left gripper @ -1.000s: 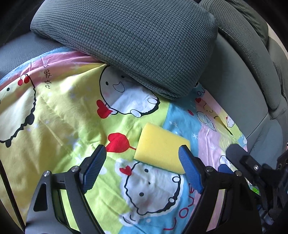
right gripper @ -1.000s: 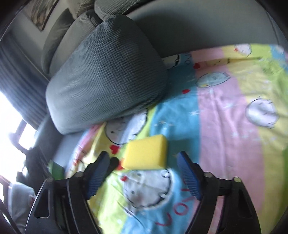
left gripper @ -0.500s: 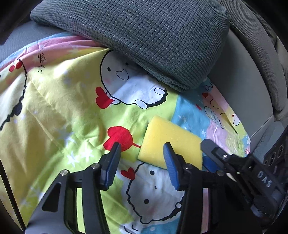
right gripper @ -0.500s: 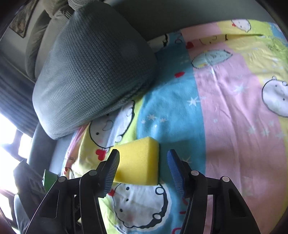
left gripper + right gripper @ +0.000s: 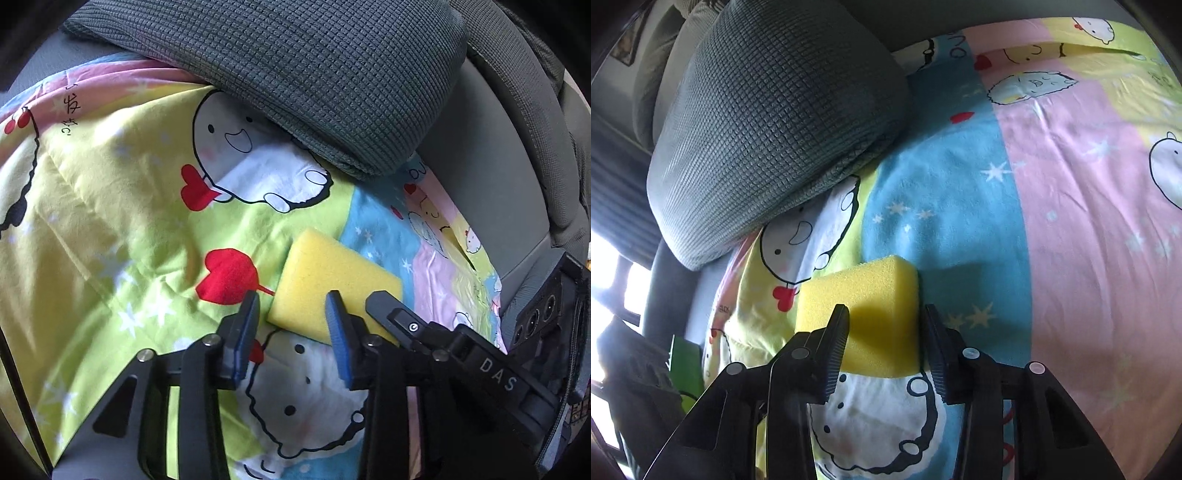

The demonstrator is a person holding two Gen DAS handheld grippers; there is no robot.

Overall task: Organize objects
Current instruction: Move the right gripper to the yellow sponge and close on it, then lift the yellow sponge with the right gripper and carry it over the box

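A yellow sponge block (image 5: 332,280) lies on a cartoon-print blanket (image 5: 110,206) on a grey sofa. My left gripper (image 5: 291,325) hovers over the sponge's near left corner, jaws partly closed with a gap, holding nothing. My right gripper (image 5: 884,332) is low over the same sponge (image 5: 871,299), its jaws straddling the sponge's right part; the left finger sits over the top face, the right finger beside the right edge. Whether they touch it is unclear. The right gripper's body (image 5: 461,354) shows in the left wrist view beside the sponge.
A large grey-green waffle-knit cushion (image 5: 314,74) lies on the blanket behind the sponge, also in the right wrist view (image 5: 775,122). The grey sofa backrest (image 5: 498,166) rises to the right. A green object (image 5: 683,362) sits at the blanket's left edge.
Both grippers have narrowed their jaws from wide open and moved closer to the sponge. The right gripper now straddles the sponge's right part. The sponge has not moved.
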